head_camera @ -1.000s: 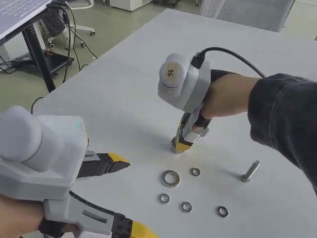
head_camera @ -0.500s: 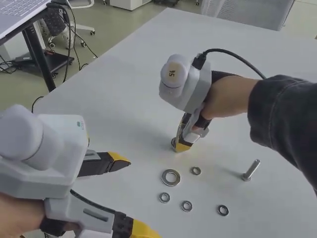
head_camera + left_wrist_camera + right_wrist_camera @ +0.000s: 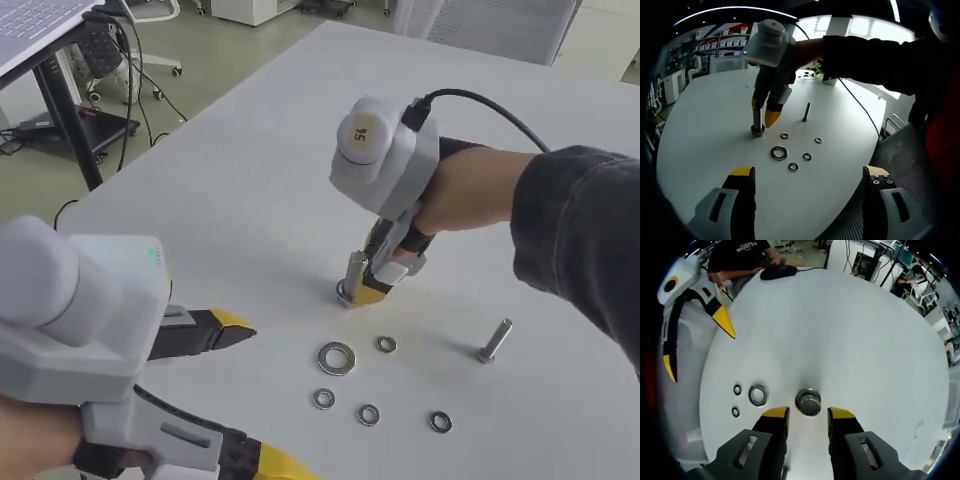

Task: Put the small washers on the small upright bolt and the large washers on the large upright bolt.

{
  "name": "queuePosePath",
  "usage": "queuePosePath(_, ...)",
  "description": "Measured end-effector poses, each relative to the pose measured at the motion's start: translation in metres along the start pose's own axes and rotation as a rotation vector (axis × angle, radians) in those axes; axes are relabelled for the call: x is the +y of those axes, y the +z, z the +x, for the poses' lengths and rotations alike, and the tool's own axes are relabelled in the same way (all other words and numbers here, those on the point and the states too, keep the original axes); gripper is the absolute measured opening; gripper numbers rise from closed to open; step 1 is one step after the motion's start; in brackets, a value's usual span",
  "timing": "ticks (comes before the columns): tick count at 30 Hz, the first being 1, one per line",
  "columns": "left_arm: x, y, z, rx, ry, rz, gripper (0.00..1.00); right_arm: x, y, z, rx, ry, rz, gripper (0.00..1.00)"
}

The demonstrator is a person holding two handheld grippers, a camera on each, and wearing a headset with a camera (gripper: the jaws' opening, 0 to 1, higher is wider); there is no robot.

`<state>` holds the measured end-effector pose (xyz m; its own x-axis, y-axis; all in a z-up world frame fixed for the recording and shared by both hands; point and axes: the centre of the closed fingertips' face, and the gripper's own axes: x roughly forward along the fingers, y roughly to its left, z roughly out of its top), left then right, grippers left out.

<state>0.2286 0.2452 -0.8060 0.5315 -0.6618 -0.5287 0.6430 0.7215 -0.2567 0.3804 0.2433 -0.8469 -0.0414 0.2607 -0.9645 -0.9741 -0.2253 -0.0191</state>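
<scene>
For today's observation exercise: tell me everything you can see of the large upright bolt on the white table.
The large bolt looks like dull grey metal. It stands upright on its wider head on the white table, with its thick shank pointing up. No washer can be seen around the shank. The right hand-held gripper is close beside it, pointing down, its yellow-tipped jaws parted. In the right gripper view the bolt's top sits just ahead of the gap between the jaws. Whether a jaw touches it cannot be told.
</scene>
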Motion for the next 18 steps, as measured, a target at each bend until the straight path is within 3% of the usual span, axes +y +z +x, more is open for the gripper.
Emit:
queuePosePath(8,-0.003,0.003,0.003,0.006,-0.007,0.004,0.88,-0.001,-0.009,-0.019,-0.013,-0.027,0.016,0.32)
queuePosePath(18,-0.004,0.005,0.004,0.01,-0.009,0.013,0.88,0.004,-0.019,-0.027,-0.01,-0.041,0.031,0.32)
